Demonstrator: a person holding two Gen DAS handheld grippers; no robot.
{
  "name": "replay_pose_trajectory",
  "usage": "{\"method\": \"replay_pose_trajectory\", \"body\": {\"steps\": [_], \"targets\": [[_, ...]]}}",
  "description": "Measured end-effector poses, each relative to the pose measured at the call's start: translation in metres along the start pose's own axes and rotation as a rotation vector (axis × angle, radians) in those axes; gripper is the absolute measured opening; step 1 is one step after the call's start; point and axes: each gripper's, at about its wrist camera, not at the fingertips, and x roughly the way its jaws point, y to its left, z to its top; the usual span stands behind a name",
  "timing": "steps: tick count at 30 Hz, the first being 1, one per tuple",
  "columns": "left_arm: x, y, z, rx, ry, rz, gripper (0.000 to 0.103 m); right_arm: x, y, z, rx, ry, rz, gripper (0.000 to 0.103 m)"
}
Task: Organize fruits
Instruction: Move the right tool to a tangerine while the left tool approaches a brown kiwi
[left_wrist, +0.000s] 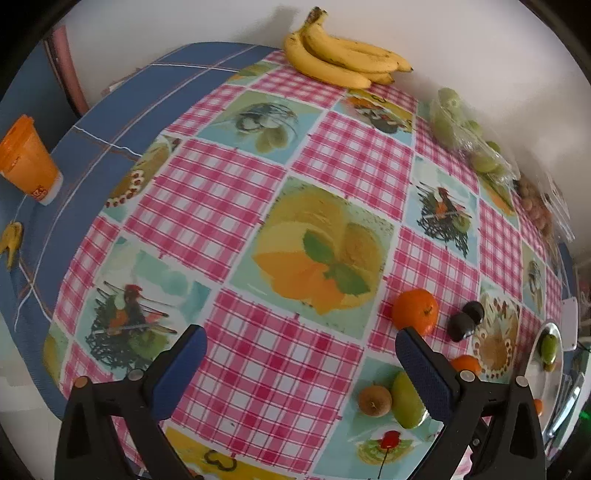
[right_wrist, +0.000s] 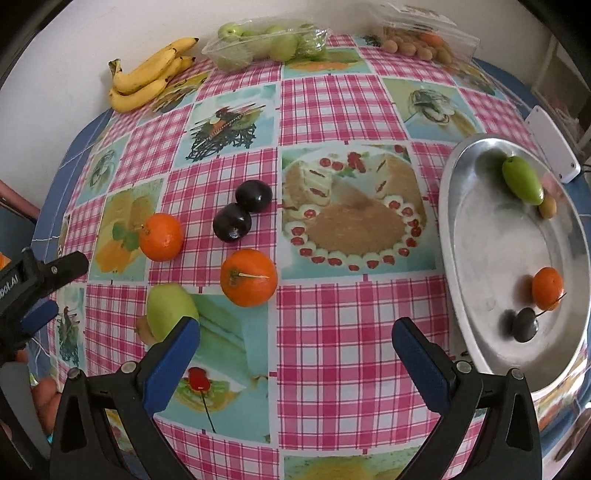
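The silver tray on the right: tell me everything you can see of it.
The silver tray is a shiny, oval, metal-looking dish with a raised rim, lying flat on the checked tablecloth at the table's right edge. Its dull, scuffed floor holds four loose fruits: a green pointed fruit touching a small brown fruit at the far end, and an orange beside a dark plum nearer. Neither gripper touches it.

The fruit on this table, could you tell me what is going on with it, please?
A person holding two grippers is sorting fruit into a metal tray. Both the left gripper and right gripper are open and empty. The tray holds four pieces; two oranges, two plums and a green fruit wait on the tablecloth.
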Motion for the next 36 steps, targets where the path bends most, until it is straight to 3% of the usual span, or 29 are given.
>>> {"method": "replay_pose_trajectory", "body": {"steps": [8,13,22,24,29,36], "targets": [[0.012,-0.012,-0.009,0.055,0.044,0.013,0.103,0.007,0.006,0.004,-0.018,0.006,0.003,0.103],[0.021,-0.008,-0.012,0.022,0.085,0.017,0.103,0.014,0.009,0.007,-0.011,0.004,0.004,0.103],[0.024,-0.024,-0.015,0.033,0.109,-0.059,0.103,0.015,0.005,0.01,-0.004,-0.037,0.024,0.102],[0.024,-0.028,-0.015,0.038,0.117,-0.082,0.102,0.014,0.007,0.01,-0.02,-0.046,0.034,0.099],[0.024,-0.035,-0.015,0.029,0.129,-0.128,0.099,0.017,0.014,0.011,-0.047,-0.054,0.052,0.077],[0.034,-0.047,-0.015,0.034,0.163,-0.198,0.092,0.024,0.017,0.015,-0.058,-0.058,0.074,0.066]]}}
